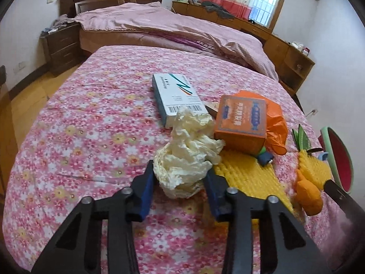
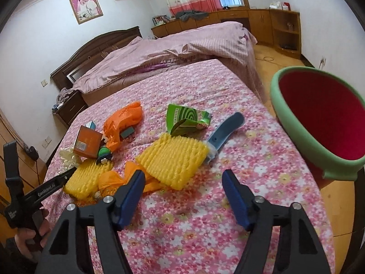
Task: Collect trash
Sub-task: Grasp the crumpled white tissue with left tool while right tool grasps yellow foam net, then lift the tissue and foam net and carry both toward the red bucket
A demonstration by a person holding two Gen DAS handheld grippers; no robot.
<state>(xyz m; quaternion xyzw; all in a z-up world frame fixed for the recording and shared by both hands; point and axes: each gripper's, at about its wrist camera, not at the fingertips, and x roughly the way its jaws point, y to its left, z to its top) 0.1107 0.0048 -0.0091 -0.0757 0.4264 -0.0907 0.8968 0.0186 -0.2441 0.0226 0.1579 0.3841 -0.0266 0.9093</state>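
Black hand-held gripper (image 2: 183, 196), blue pads (image 2: 236, 199)

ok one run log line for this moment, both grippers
left gripper: shut on crumpled tissue | right gripper: open, empty, over floral quilt | watermelon bin: waiting at right

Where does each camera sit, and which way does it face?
Left wrist: on the left tool, facing down over the bedspread at the tissue wad between its pads; right tool's tip at the right edge.
Right wrist: on the right tool, facing yellow foam and a bin; left tool and hand at left.
Shared: orange box, foam, bin.
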